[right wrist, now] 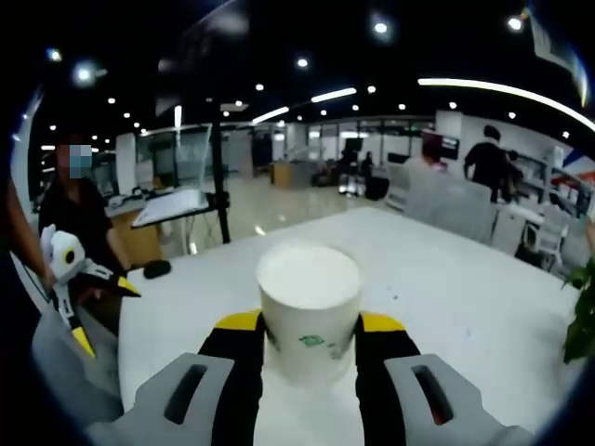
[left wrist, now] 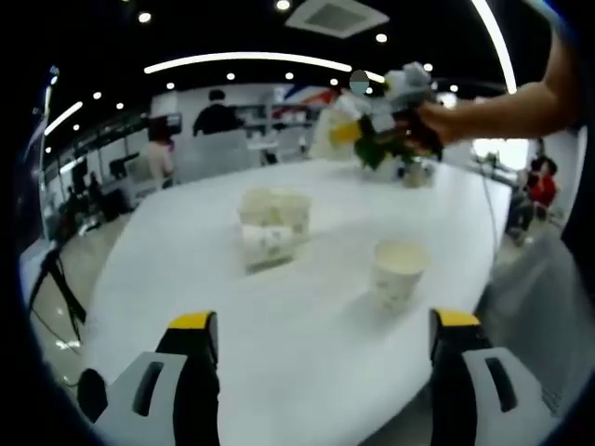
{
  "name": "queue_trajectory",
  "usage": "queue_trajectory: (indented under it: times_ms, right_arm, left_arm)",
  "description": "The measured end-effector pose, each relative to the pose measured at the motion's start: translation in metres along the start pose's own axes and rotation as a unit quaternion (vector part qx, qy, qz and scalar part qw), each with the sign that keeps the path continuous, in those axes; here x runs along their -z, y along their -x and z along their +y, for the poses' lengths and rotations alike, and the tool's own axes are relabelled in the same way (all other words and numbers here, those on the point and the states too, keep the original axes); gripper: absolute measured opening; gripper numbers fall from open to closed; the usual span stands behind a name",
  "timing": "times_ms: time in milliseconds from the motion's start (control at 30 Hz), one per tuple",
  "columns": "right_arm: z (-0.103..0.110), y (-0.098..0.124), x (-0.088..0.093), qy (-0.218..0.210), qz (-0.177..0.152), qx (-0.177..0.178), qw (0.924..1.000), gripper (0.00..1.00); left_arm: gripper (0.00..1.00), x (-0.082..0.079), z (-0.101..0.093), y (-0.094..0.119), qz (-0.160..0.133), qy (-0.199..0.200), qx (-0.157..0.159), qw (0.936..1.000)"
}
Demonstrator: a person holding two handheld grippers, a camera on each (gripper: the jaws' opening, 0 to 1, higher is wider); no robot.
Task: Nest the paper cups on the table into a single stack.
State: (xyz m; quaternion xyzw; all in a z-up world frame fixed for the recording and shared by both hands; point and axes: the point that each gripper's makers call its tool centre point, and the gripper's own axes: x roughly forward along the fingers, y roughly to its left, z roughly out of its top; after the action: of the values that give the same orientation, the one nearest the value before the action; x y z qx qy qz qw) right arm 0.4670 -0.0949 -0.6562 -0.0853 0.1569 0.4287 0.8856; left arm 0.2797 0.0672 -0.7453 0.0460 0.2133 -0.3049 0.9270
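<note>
The white surface [left wrist: 307, 316] carries the cups in the left gripper view: a cluster of cups [left wrist: 272, 226] just above centre, at about 11 o'clock, which appears to be two or more standing close together or partly nested, and a single upright cup [left wrist: 398, 273] well apart from it at about 3 o'clock. In the right gripper view a further cup [right wrist: 309, 311] stands inverted between the jaws of the right tongs [right wrist: 310, 336], which pinch it on both sides, low at 6 o'clock. The left tongs [left wrist: 323, 334] are spread wide and hold nothing, their jaws rising at 7 and 5 o'clock.

Progress, as a judgement: the stack is barely begun. One cup is in hand, one stands alone, and the cluster has yet to be gathered into a single column.

Hard to make out: blur hides whether the cluster's cups are truly nested and how many there are. The held cup's lower rim is cut off behind the jaws. The plant [left wrist: 386, 139] at 1 o'clock partly masks the surface's far end.
</note>
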Motion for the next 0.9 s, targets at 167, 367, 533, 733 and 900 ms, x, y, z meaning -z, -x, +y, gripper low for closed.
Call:
queue_trajectory:
  times_ms: [167,367,533,733,900]
  right_arm:
    - [0.018,0.005,0.004,0.000,-0.001,-0.006,1.0000,0.36]
    - [0.049,0.013,0.007,0.001,-0.005,-0.020,0.9998,0.36]
    - [0.082,0.021,0.012,0.009,0.002,-0.058,0.9983,0.36]
    - [0.124,0.032,0.019,0.020,0.026,-0.123,0.9918,0.35]
    - [0.143,0.040,0.020,0.016,0.030,-0.147,0.9885,0.35]
  left_arm:
    - [0.91,-0.007,-0.004,0.000,-0.005,0.008,0.020,0.9998]
    - [0.84,-0.059,-0.009,-0.005,-0.049,0.005,0.044,0.9978]
    - [0.83,-0.109,-0.019,-0.012,-0.093,-0.012,0.067,0.9933]
    - [0.78,-0.142,-0.038,-0.018,-0.115,-0.038,0.100,0.9875]
    - [0.69,-0.149,-0.049,-0.024,-0.115,-0.043,0.123,0.9848]
